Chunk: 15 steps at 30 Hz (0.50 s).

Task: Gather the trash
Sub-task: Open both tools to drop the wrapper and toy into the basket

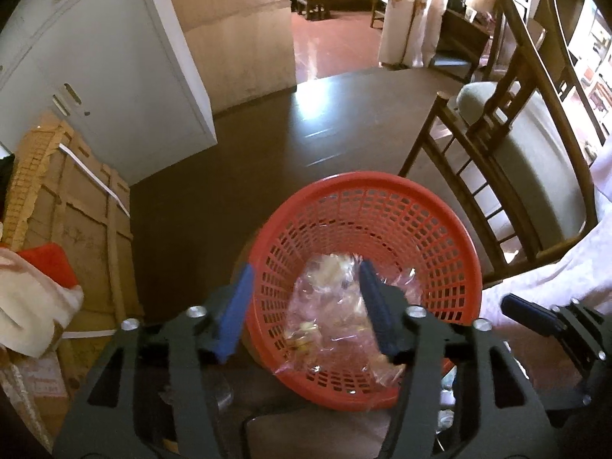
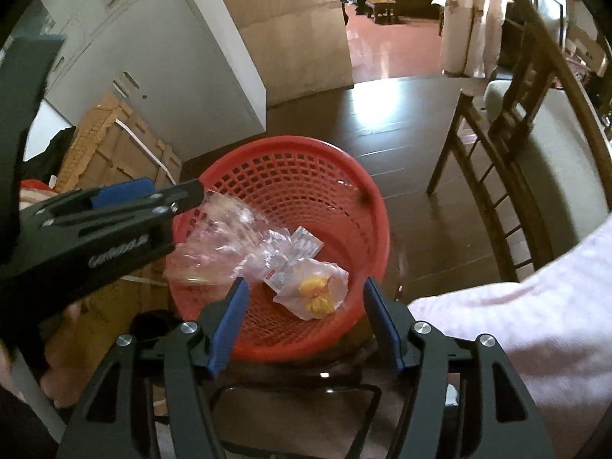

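Both claws are hanging spread wide, gripping nothing, over the red lattice basket [image 2: 336,176]. Left gripper [image 1: 306,306] and right gripper [image 2: 302,321] are pointing into its round rim; dark bare floor [image 1: 267,145] is lying open beyond. Crinkled clear plastic bag [image 2: 225,237] and white wrapper with yellow lump [image 2: 313,290] are sitting inside, just ahead of the fingertips.

The mesh basket [image 2: 290,176] was red; inside, at six o'clock, a white wrapper [image 2: 325,287] showed yellow; gripper pads [image 2: 229,321] were blue.
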Motion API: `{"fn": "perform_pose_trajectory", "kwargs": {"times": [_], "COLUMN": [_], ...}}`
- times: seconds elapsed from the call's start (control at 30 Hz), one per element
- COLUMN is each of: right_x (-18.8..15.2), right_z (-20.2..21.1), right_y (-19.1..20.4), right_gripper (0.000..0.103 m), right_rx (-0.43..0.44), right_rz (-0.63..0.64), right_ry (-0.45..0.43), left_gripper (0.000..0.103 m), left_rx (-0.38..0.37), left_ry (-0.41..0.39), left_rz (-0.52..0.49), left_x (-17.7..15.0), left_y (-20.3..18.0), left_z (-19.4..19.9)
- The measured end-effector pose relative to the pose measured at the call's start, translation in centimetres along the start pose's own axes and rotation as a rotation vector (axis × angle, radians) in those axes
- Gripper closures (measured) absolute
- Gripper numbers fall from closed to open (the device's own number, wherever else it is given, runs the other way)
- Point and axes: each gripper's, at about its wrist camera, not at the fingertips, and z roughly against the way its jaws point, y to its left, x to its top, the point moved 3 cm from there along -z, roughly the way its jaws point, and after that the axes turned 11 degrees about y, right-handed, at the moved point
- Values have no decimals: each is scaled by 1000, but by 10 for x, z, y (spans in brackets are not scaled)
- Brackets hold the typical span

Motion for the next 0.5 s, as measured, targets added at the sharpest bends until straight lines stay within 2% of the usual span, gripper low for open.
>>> {"fn": "perform_pose_trajectory", "kwargs": {"times": [0.2,0.3,0.5], "right_x": [-13,-22,-53], "right_z": [36,65,137], "right_y": [3,3,-8], "right_gripper": [41,41,30], "right_rx": [31,49,33], "right_rz": [2,0,-44], "right_ry": [-63,-123,-266], "left_gripper": [40,38,33], "left_rx": [-12,-21,-55], "left_ry": [-5,-21,-84], "left_rz": [12,16,-17], "left_x": [1,0,-4], "left_y": [-2,-3,-23], "left_z": [13,25,62]}}
